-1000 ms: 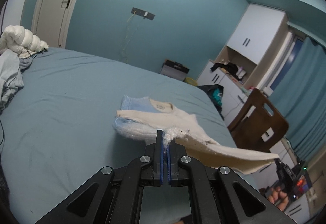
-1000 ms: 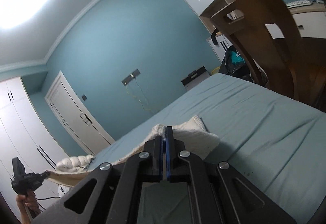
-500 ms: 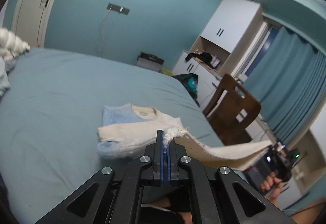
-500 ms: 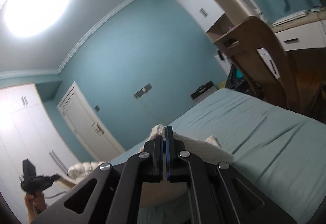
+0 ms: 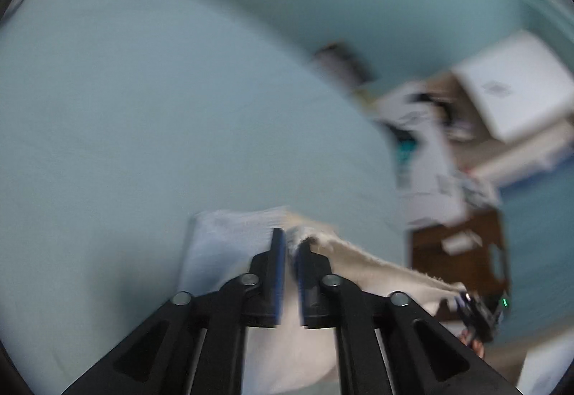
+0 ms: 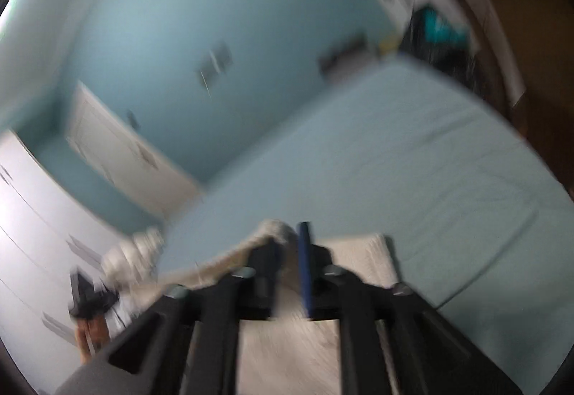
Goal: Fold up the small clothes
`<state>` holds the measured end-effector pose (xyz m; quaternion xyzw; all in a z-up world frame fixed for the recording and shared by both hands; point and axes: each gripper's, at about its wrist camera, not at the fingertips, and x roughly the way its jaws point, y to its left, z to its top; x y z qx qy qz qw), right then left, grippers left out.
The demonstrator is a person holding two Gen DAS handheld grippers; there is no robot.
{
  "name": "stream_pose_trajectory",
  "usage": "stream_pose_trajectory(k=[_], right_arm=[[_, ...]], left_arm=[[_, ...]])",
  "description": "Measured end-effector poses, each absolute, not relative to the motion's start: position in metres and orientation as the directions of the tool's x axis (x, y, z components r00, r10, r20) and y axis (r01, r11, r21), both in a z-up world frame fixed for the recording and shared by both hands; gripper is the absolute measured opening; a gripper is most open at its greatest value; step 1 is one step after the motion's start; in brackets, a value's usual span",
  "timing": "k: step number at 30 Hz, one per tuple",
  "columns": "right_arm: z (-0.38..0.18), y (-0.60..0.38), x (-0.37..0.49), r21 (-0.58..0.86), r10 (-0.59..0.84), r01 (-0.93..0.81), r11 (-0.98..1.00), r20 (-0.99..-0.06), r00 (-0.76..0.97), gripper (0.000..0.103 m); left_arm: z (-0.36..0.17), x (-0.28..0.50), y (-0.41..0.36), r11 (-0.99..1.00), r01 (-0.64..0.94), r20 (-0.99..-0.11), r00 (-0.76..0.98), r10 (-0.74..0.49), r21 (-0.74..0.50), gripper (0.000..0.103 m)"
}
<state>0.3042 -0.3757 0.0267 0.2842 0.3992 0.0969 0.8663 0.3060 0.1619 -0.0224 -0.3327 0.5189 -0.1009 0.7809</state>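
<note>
Both views are motion-blurred. A small cream garment (image 5: pixel 376 269) with a pale blue part (image 5: pixel 222 240) lies low over the blue bed (image 5: pixel 143 108). My left gripper (image 5: pixel 291 240) is opening: a gap shows between its blue pads, and the cream edge sits loose at the right fingertip. The garment's far end reaches my right gripper (image 5: pixel 473 312), held by a hand at the lower right. In the right wrist view my right gripper (image 6: pixel 290 237) is also opening, with a cloth clump by its left fingertip and the garment (image 6: pixel 362 251) under it. The left gripper (image 6: pixel 89 298) shows at the far left.
A wooden chair (image 5: pixel 462 251) and white cabinets (image 5: pixel 513 86) stand right of the bed. A door (image 6: pixel 118 151), a white wardrobe (image 6: pixel 32 251) and a bundle of white bedding (image 6: pixel 132 251) lie toward the left. Bare sheet (image 6: pixel 394 151) stretches ahead.
Both grippers have swung down towards the bed, blurring the views. Their jaws, shut on the stretched cream garment before, now stand apart, and the cloth has dropped lower.
</note>
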Motion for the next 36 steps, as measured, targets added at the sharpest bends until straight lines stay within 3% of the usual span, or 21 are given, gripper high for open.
stream_pose_trajectory(k=[1,2,4,5,7,10,12,14,16,19,23,25,26,27,28,30,31,34,36], right_arm=[[0.013,-0.376,0.327,0.529,0.368,0.095,0.843,-0.697,0.615,0.037],[-0.003,-0.376,0.347,0.484,0.338,0.136,0.865,-0.76,0.556,0.044],[-0.036,-0.372,0.369,0.382,0.274,0.179,0.907,-0.855,0.44,0.045],[-0.047,-0.37,0.373,0.38,0.293,0.16,0.911,-0.869,0.398,0.045],[-0.066,-0.384,0.374,0.544,0.467,0.111,0.832,-0.794,0.39,0.047],[-0.088,-0.429,0.371,0.713,0.582,0.202,0.672,-0.677,0.45,0.082],[-0.099,-0.462,0.373,0.775,0.604,0.26,0.576,-0.618,0.504,0.082],[-0.1,-0.469,0.374,0.728,0.537,0.281,0.625,-0.663,0.522,0.082],[-0.108,-0.448,0.391,0.562,0.427,0.241,0.791,-0.79,0.44,0.082],[-0.128,-0.398,0.411,0.421,0.363,0.135,0.897,-0.875,0.319,0.082],[-0.151,-0.337,0.436,0.327,0.307,0.024,0.945,-0.909,0.282,0.082],[-0.168,-0.316,0.446,0.261,0.253,-0.001,0.965,-0.935,0.25,0.082],[-0.177,-0.309,0.444,0.21,0.206,-0.01,0.978,-0.948,0.243,0.079],[-0.182,-0.298,0.44,0.166,0.166,-0.021,0.986,-0.954,0.249,0.074],[-0.184,-0.293,0.441,0.147,0.152,-0.035,0.988,-0.952,0.266,0.054],[-0.176,-0.286,0.436,0.109,0.111,-0.026,0.994,-0.931,0.348,0.042],[-0.171,-0.286,0.431,0.096,0.093,-0.011,0.995,-0.919,0.384,0.031],[-0.149,-0.285,0.405,0.052,0.034,0.019,0.998,-0.853,0.521,0.006],[-0.129,-0.282,0.381,0.05,0.038,0.002,0.999,-0.778,0.627,0.006]], left_arm=[[-0.042,0.315,0.163,0.766,-0.253,-0.784,0.406,-0.47,-0.59,0.071],[-0.062,0.319,0.163,0.788,-0.319,-0.832,0.386,-0.4,-0.527,0.083],[-0.075,0.316,0.166,0.788,-0.314,-0.817,0.438,-0.375,-0.53,0.09],[-0.084,0.314,0.171,0.77,-0.304,-0.795,0.456,-0.4,-0.561,0.091],[-0.095,0.308,0.178,0.777,-0.314,-0.807,0.449,-0.385,-0.545,0.092],[-0.104,0.304,0.165,0.917,-0.196,-0.875,0.42,-0.241,-0.347,0.092],[-0.114,0.306,0.153,0.966,-0.064,-0.896,0.394,-0.206,-0.25,0.092],[-0.127,0.306,0.142,0.97,0.05,-0.903,0.357,-0.24,-0.238,0.092],[-0.138,0.313,0.122,0.965,0.143,-0.912,0.32,-0.257,-0.222,0.092],[-0.154,0.329,0.094,0.951,0.236,-0.922,0.283,-0.266,-0.202,0.092],[-0.177,0.361,0.077,0.954,0.213,-0.937,0.233,-0.26,-0.212,0.092],[-0.187,0.37,0.078,0.955,0.177,-0.941,0.205,-0.271,-0.237,0.087],[-0.19,0.373,0.08,0.953,0.152,-0.937,0.197,-0.288,-0.261,0.064],[-0.191,0.373,0.084,0.946,0.127,-0.928,0.194,-0.317,-0.297,0.05],[-0.191,0.372,0.087,0.945,0.107,-0.922,0.21,-0.324,-0.308,0.043],[-0.18,0.363,0.094,0.943,0.097,-0.905,0.265,-0.333,-0.318,0.033],[-0.174,0.356,0.097,0.944,0.093,-0.898,0.29,-0.33,-0.317,0.028],[-0.161,0.34,0.104,0.937,0.091,-0.867,0.356,-0.348,-0.338,0.022],[-0.145,0.328,0.106,0.934,0.108,-0.844,0.403,-0.354,-0.34,0.021]])
